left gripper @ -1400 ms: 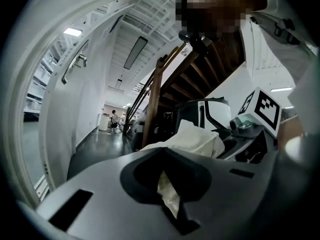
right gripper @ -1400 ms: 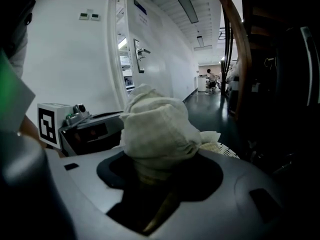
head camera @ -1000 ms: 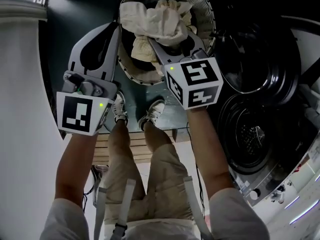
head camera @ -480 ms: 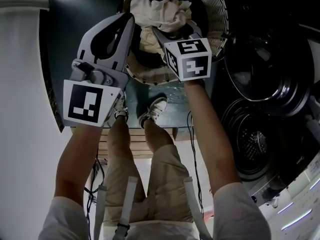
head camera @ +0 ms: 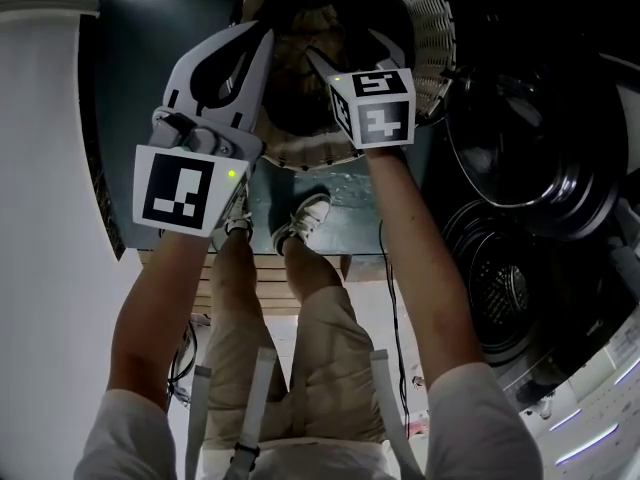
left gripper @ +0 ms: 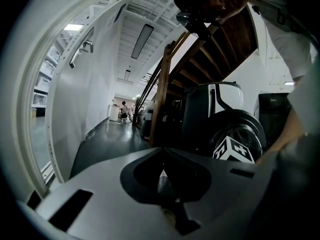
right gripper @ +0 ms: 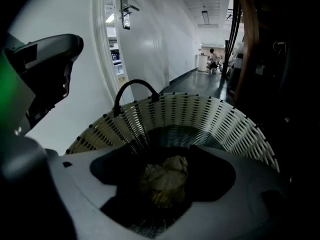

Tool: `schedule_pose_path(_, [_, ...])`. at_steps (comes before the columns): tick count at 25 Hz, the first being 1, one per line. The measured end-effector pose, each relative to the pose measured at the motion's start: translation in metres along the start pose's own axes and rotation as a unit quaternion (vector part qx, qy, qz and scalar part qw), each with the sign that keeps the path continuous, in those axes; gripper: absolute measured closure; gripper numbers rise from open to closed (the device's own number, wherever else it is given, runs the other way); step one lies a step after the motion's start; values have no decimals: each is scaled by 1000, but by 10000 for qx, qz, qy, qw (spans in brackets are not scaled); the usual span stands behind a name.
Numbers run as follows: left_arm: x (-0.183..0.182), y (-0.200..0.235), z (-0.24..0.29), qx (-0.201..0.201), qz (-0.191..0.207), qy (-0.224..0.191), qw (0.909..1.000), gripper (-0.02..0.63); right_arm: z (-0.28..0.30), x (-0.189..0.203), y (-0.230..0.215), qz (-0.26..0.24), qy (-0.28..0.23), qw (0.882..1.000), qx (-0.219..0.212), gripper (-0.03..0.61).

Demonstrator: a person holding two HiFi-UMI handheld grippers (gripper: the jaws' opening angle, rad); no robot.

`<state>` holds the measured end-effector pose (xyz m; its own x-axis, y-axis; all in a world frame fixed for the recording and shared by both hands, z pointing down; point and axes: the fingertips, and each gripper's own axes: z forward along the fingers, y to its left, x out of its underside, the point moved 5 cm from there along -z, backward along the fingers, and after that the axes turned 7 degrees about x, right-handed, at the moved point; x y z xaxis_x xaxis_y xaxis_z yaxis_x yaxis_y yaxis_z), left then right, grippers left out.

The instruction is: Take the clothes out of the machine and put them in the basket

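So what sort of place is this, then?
Probably a laundry corner in a large building: a front-loading machine, a white basket holding crumpled cloth, and a long corridor beyond.

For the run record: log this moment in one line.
step: drop-off | right gripper: over basket, jaws just been opening, empty | cloth: lying in basket | left gripper: shut, empty

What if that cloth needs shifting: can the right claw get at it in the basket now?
Probably yes. The right claw hangs over the basket; its jaws have just been opening, with nothing gripped, and the cloth lies uncovered straight below.
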<state>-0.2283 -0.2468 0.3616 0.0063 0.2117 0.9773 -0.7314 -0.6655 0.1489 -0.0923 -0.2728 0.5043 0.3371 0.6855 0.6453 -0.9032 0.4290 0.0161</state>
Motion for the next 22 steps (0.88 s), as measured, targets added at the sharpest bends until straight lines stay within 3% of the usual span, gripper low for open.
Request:
schedule_pose_path(5, [-5,-5,0,4,-29,90,10000,601,-17,-12,1,34,-308,9995,27,213])
schedule_pose_path(8, [-22,-8,-1,0,-9,-86,10000,601,-37,-26,3,35,-495,9987,63,214])
schedule_pose_path(11, [-48,-15,-5,14,22,-186,9998,601,-72,-50,4,33,-915,9957,123,353])
schedule_pose_path(18, [-122,-34,-21,79,159,-234,9996,601,-158,-115,6,99,-1659,9858,235,519])
schedule_pose_path(22, [-168,-46,-30,141,211,-339,9991,601,-204,-143,4,187,-1801,9829,336,559])
